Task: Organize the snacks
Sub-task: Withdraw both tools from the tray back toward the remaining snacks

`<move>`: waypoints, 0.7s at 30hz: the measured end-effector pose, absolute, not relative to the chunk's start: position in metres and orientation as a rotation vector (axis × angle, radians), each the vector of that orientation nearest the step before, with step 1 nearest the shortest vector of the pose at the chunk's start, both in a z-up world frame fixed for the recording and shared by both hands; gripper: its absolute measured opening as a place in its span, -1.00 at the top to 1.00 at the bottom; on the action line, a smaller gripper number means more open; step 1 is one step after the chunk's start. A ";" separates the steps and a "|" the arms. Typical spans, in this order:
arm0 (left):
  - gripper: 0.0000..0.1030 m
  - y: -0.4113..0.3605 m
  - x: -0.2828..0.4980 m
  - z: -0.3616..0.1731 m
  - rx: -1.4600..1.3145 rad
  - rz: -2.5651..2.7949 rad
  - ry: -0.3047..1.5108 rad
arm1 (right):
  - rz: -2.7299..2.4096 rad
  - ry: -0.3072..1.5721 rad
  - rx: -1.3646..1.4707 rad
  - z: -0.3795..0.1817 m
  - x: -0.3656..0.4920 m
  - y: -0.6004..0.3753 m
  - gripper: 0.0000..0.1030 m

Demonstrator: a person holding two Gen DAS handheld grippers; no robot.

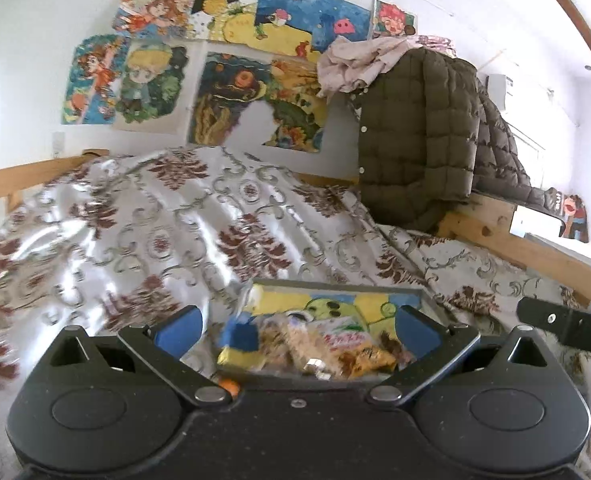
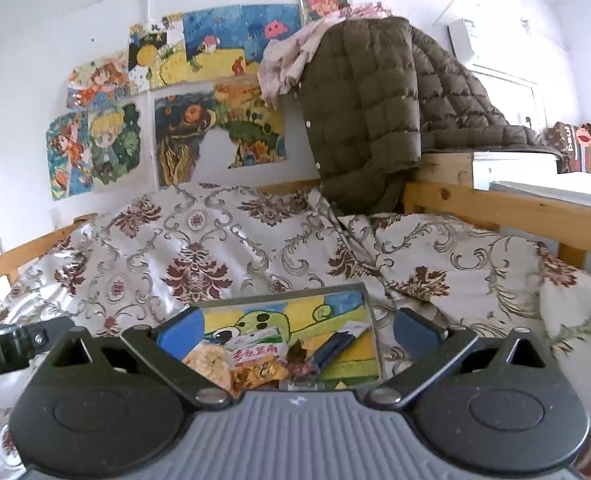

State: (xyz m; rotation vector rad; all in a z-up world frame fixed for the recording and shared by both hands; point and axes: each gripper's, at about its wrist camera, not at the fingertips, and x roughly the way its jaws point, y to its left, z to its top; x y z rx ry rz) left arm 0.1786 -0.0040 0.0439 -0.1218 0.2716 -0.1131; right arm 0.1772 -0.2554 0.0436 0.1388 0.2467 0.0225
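While both tongs stand spread wide with nothing between their blue pads, a clear tray (image 1: 423, 294) with a painted cartoon picture on its bottom lies on the bed, low in the middle of each frame. The left tongs (image 1: 295, 330) are released, and their pads frame the tray without touching it. The right tongs (image 2: 295, 330) are released in the same way.

Inside the tray the snacks lie in a loose heap at its near end. In the left wrist view a blue and yellow packet (image 1: 241, 344) is at the left of the heap, though it is blurred, and next to it are pale snack bags (image 1: 295, 346) and a bag with red writing (image 1: 345, 340). In the right wrist view the same red-lettered bag (image 2: 255, 350) is in the middle, a round pale cracker pack (image 2: 209, 362) is to its left, and a dark blue stick-shaped packet (image 2: 335, 346) lies slanted to its right.

The flowered bedspread (image 1: 183, 220) covers the bed around the tray. An olive quilted jacket (image 1: 411, 128) hangs over the wooden bed frame (image 2: 495, 204) in the upper right, and coloured drawings (image 1: 231, 52) are fixed on the white wall above.
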 end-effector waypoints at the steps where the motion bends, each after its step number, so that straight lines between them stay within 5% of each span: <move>1: -0.99 -0.001 0.168 0.043 -0.122 -0.101 0.276 | 0.027 0.245 0.135 0.043 0.168 -0.254 -0.99; 21: -0.99 0.027 0.027 0.016 -0.188 0.023 0.426 | 0.076 0.396 0.087 0.011 0.038 -0.218 -0.99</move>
